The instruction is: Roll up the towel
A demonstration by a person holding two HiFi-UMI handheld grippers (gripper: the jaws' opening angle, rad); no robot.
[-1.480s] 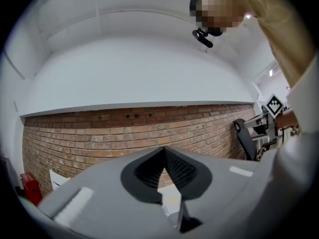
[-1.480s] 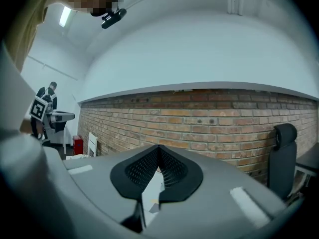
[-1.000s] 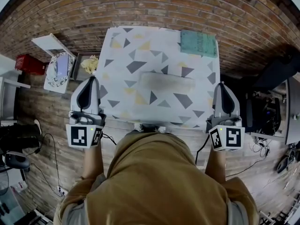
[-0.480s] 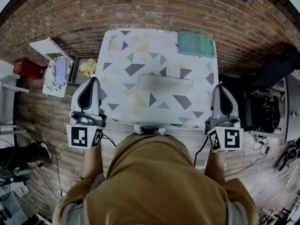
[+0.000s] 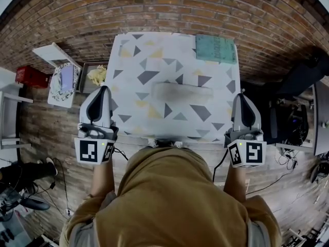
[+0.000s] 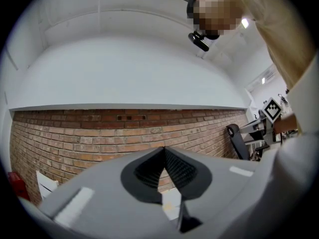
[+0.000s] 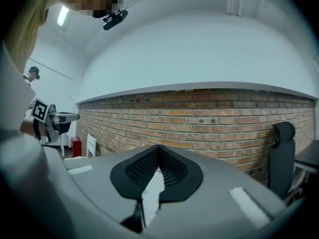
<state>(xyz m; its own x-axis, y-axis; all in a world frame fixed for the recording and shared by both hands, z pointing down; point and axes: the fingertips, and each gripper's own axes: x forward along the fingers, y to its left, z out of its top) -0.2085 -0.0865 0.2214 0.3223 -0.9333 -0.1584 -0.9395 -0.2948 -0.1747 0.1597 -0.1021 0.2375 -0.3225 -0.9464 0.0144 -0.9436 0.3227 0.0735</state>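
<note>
– While your jaws are closed like this, you can't take hold of a hem. Your left gripper (image 5: 102, 89) hangs off the left edge of the table (image 5: 128, 60), at eight o'clock from the towel, its jaws pressed together on nothing.
– Where does the towel sit?
– The grey towel (image 5: 182, 92) lies at the table's middle as a long band running nine to three. Whether it is flat, folded or partly rolled, I can't tell from your head view.
– So what goes wrong?
– If you reach in with shut tips, you likely shove the band toward twelve o'clock instead of lifting its edge. If you pinch too deep, you may catch the patterned cover (image 5: 154, 112) along with the towel, if that cover is loose cloth.
– And the right side?
– Your right gripper (image 5: 242, 96) hangs off the right edge, at four o'clock from the towel, also closed and empty. If one hand leads, the roll probably goes skew, with one end tight and the other loose. Drift toward one o'clock and you could nudge the teal mat (image 5: 216, 48) at the far corner.
</note>
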